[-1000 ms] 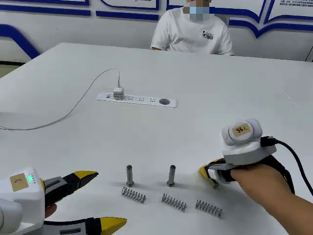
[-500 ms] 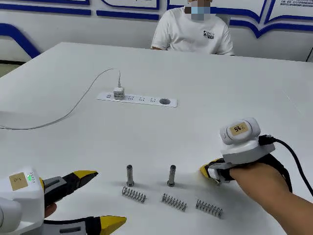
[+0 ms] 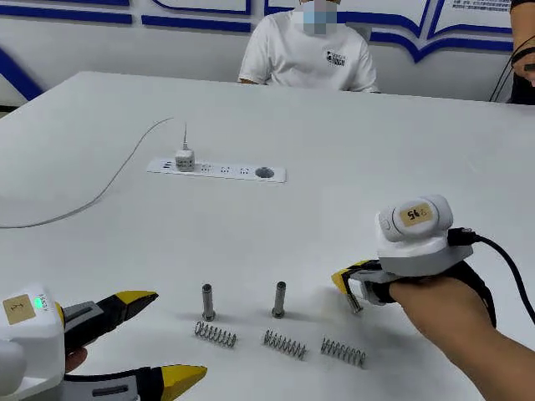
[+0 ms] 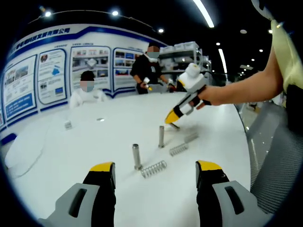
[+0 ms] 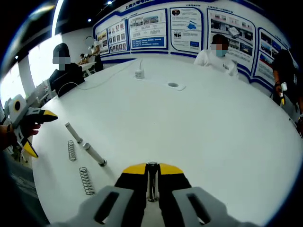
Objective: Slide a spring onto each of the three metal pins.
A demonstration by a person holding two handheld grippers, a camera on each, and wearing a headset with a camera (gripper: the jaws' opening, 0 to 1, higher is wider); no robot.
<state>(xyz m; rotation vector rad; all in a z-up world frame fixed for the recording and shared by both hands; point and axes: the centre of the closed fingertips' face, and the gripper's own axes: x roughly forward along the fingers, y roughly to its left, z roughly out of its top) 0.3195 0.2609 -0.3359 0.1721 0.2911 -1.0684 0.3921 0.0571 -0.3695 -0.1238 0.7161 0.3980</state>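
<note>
Two metal pins stand upright on the white table. Three springs lie in a row just in front of them. My right gripper is shut on a third pin, which hangs tilted just above the table, right of the standing pins. The right gripper view shows that pin clamped between the yellow tips. My left gripper is open at the near left, with nothing in it. In its own view, the left gripper faces the nearest pin and spring.
A white power strip with a plugged charger and cable lies farther back on the table. A person in a white shirt sits at the far edge. The right gripper's black cable trails off to the right.
The head camera has shifted, so the whole scene sits further left. My right gripper has lifted slightly with the pin in it. The left gripper stays open in place.
</note>
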